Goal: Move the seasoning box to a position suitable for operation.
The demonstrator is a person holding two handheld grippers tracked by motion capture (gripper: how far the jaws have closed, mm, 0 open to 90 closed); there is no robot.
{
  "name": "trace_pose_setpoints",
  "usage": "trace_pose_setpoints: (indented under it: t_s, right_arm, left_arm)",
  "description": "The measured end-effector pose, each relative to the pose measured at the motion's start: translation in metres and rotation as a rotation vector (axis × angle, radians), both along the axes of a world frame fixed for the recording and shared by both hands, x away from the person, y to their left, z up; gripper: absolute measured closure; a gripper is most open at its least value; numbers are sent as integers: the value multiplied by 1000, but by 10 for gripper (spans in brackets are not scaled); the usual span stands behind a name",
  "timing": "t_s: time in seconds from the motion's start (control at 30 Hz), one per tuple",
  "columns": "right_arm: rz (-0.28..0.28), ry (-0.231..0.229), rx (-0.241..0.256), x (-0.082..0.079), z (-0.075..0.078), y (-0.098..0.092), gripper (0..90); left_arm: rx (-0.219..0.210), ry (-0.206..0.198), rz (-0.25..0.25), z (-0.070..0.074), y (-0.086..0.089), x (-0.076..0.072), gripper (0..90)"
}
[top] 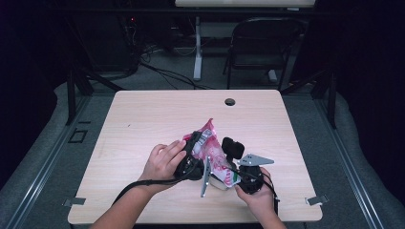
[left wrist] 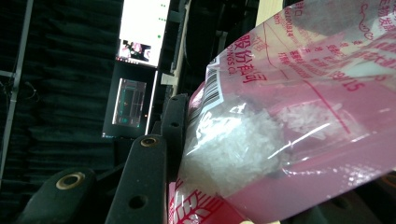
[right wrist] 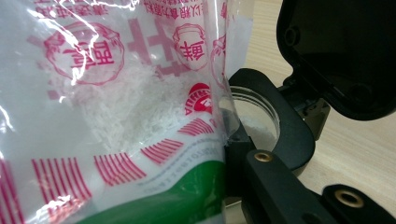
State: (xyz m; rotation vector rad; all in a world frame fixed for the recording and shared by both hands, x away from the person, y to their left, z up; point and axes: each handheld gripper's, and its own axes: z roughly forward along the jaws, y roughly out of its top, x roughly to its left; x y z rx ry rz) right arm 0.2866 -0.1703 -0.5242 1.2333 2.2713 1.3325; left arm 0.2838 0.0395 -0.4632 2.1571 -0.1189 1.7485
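Near the middle of the table [top: 143, 119], a little toward my side of the cable hole [top: 230, 101], I am holding a pink, white and green plastic bag [top: 212, 150] up off the wood between both grippers. My left gripper [top: 195, 151] is sitting on the side of the bag away from the hole's right, with my left hand [top: 162, 162] wrapped around its body; in the left gripper view one black jaw is pressing flat against the bag's edge [left wrist: 299, 107] beside the barcode, and the film is bulging against it, so I am reading those jaws as closed on the bag. White grains [left wrist: 233, 144] are piling in the lower part of the bag, showing through the clear film under the red printing.

My right gripper [top: 228, 168] is meeting the bag from the other side, my right hand [top: 258, 195] gripping it low toward the table's near edge. In the right gripper view the bag [right wrist: 121, 112] is covering the space where the jaws come together, with one jaw just showing at its right edge, so I cannot tell whether these jaws are gripping the film or merely standing against it. Just beyond that jaw a clear round container [right wrist: 254, 121] with a black rim is standing on the table, its black hinged lid [right wrist: 341, 51] tipped up and open behind it. In the high view that lid [top: 232, 147] is standing just beside the bag, on the side nearer the table's right edge.
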Motion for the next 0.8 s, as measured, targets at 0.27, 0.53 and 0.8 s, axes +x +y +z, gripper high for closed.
trace_pose_setpoints:
  t_s: [0.27,0.53,0.8]
  right_arm:
    - [0,-1,4,0,0,0,891]
    - [-3,-2,-7,-1,2,0,892]
    - [-1,-8,-15,-2,3,-1,895]
  left_arm:
    - [-2,-6,-5,1,0,0,671]
    - [-6,10,7,0,2,1,676]
    - [-17,29,19,-3,7,3,682]
